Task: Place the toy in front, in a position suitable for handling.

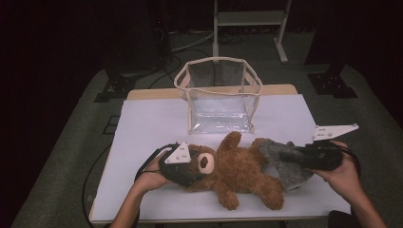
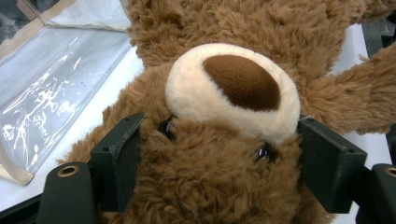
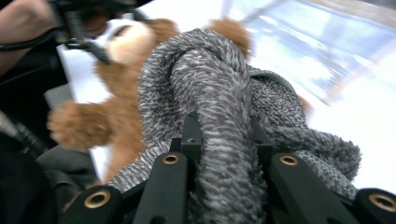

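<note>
1. Centrally, a shaggy brown teddy bear [image 1: 240, 171] lies sprawled on the matte white table [image 1: 152, 118], at 6 o'clock from the glossy clear plastic bag [image 1: 218, 95].
2. Left gripper [image 2: 219, 154]: jaws press the bear's furry head.
3. Right gripper [image 3: 226, 140]: jaws clamped on a nubbly grey plush toy [image 3: 215, 107] at the bear's 3 o'clock.

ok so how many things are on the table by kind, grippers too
soft toys: 2, a brown teddy bear and a grey plush toy
clear bag: 1
grippers: 2, left gripper around the bear's head, right gripper shut on the grey toy
total: 5
</note>
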Available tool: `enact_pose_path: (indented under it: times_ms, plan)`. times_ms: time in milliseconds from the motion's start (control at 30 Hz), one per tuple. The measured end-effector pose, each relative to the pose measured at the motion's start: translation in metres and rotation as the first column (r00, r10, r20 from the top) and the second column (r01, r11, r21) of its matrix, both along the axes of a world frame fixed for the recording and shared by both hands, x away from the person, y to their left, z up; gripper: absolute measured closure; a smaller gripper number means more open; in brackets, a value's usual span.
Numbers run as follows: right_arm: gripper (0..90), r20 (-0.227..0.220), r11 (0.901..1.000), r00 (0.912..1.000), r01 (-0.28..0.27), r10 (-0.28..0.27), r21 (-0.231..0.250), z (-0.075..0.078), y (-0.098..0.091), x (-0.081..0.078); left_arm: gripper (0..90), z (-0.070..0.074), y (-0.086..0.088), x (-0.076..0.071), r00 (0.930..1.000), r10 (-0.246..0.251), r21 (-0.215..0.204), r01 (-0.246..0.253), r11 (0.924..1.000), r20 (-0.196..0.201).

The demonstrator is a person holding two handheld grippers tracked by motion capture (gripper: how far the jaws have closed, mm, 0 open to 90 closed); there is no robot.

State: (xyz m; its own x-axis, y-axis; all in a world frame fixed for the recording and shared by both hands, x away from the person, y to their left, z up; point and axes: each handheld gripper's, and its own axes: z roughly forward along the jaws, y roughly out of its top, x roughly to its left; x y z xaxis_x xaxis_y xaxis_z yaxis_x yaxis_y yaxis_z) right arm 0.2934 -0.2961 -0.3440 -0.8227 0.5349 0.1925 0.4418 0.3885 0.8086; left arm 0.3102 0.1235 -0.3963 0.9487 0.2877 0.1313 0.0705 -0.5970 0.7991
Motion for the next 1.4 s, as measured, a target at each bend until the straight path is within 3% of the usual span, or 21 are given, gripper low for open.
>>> enact_pose_path:
  times_ms: [33, 67, 133, 167, 233, 300, 367, 467, 533, 700, 833, 967, 1067, 1233, 1300, 1400]
  plan:
    - [74.2, 0.003, 0.9994, 0.9994, -0.036, 0.036, 0.000, 0.001, 0.012, 0.001, 22.7, 0.000, -0.001, 0.000, 1.0000, 0.002, 0.002, -0.002, 1.0000, -0.001]
    - [74.2, 0.003, 0.9939, 0.9940, -0.109, 0.109, -0.019, 0.002, 0.039, 0.006, 22.7, 0.000, -0.001, 0.000, 1.0000, 0.003, 0.004, -0.003, 1.0000, -0.001]
    - [74.2, -0.005, 0.9873, 0.9878, -0.156, 0.156, -0.031, 0.000, 0.059, 0.011, 22.7, 0.000, -0.002, 0.000, 1.0000, 0.005, 0.000, -0.005, 1.0000, 0.000]
    - [74.2, -0.005, 0.9873, 0.9878, -0.156, 0.156, -0.031, 0.000, 0.059, 0.011, 22.7, 0.000, -0.002, 0.000, 1.0000, 0.005, 0.000, -0.005, 1.0000, 0.000]
    - [73.6, -0.003, 0.9780, 0.9799, -0.199, 0.200, -0.061, -0.004, 0.084, 0.018, 22.7, 0.001, -0.003, -0.001, 1.0000, 0.008, 0.010, -0.008, 0.9999, 0.003]
    - [73.5, 0.004, 0.9716, 0.9733, -0.229, 0.229, -0.062, -0.006, 0.108, 0.024, 22.7, 0.002, -0.005, -0.002, 0.9999, 0.003, 0.021, -0.003, 0.9998, 0.010]
    - [73.5, 0.020, 0.9699, 0.9730, -0.227, 0.230, -0.088, -0.006, 0.118, 0.025, 22.7, 0.002, -0.005, -0.002, 0.9999, 0.005, 0.021, -0.005, 0.9998, 0.010]
    - [73.5, 0.034, 0.9668, 0.9731, -0.222, 0.228, -0.127, -0.008, 0.126, 0.024, 22.6, 0.001, -0.003, -0.002, 0.9999, 0.003, 0.018, -0.003, 0.9998, 0.010]
    - [73.5, 0.043, 0.9671, 0.9730, -0.220, 0.227, -0.128, -0.008, 0.125, 0.023, 22.3, 0.004, 0.000, -0.002, 0.9999, -0.002, 0.020, 0.002, 0.9998, 0.010]
    - [73.5, 0.032, 0.9754, 0.9820, -0.181, 0.186, -0.125, -0.006, 0.096, 0.016, 23.1, 0.012, 0.010, -0.002, 0.9998, -0.009, 0.010, 0.009, 0.9999, 0.017]
    - [73.4, 0.023, 0.9823, 0.9925, -0.115, 0.120, -0.148, -0.007, 0.068, 0.010, 25.2, 0.006, 0.011, 0.002, 0.9998, 0.001, -0.018, -0.002, 0.9998, -0.019]
    - [73.3, 0.010, 0.9868, 0.9958, -0.089, 0.091, -0.136, -0.011, 0.054, 0.006, 25.3, 0.004, 0.007, 0.001, 0.9998, 0.006, -0.011, -0.006, 0.9999, -0.017]
    - [72.9, 0.035, 0.9854, 0.9940, -0.098, 0.103, -0.139, -0.010, 0.063, 0.004, 23.5, 0.003, 0.005, 0.002, 0.9999, 0.010, 0.000, -0.010, 1.0000, -0.005]
    - [72.2, 0.089, 0.9798, 0.9820, -0.155, 0.166, -0.127, -0.005, 0.099, 0.009, 20.4, 0.002, 0.005, 0.002, 0.9999, 0.008, -0.003, -0.008, 1.0000, 0.010]
    - [70.1, 0.112, 0.9766, 0.9764, -0.169, 0.185, -0.132, -0.010, 0.116, 0.015, 17.4, 0.002, 0.005, 0.002, 0.9998, 0.012, -0.005, -0.012, 0.9999, 0.017]
    - [67.8, 0.112, 0.9793, 0.9773, -0.167, 0.180, -0.115, -0.014, 0.120, 0.017, 11.8, 0.003, 0.004, 0.005, 0.9994, 0.027, 0.011, -0.028, 0.9996, 0.021]
